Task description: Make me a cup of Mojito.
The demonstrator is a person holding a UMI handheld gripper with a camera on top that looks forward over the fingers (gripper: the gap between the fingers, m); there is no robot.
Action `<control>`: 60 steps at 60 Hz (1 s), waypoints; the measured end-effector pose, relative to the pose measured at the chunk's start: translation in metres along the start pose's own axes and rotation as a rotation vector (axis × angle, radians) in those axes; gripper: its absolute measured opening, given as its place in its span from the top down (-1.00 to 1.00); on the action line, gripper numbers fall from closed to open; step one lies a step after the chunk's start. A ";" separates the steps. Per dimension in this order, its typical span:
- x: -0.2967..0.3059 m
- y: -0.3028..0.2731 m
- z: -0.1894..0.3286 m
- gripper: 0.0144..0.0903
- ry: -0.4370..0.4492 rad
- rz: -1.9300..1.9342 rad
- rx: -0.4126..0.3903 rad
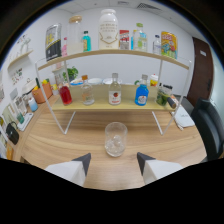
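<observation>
A clear glass (115,139) holding ice stands upright on the wooden table (60,145), just ahead of the gripper (113,161), whose jaws are apart and hold nothing. Bare wood lies either side of the glass. Behind it, a two-tier shelf (112,104) carries red liquid (65,94), clear bottles (114,90), then blue (141,93).

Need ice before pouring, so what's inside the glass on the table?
The glass, just ahead of the open gripper, holds pale lumps that look like ice. Whether any liquid is there cannot be seen.
</observation>
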 end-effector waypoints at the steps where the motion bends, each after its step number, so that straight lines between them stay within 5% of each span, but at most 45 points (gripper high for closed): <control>1: 0.001 0.000 -0.001 -0.88 -0.001 -0.001 -0.001; 30: 0.069 0.045 -0.013 -0.88 -0.009 -0.006 -0.054; 60: 0.161 -0.085 0.049 -0.87 -0.033 0.009 0.096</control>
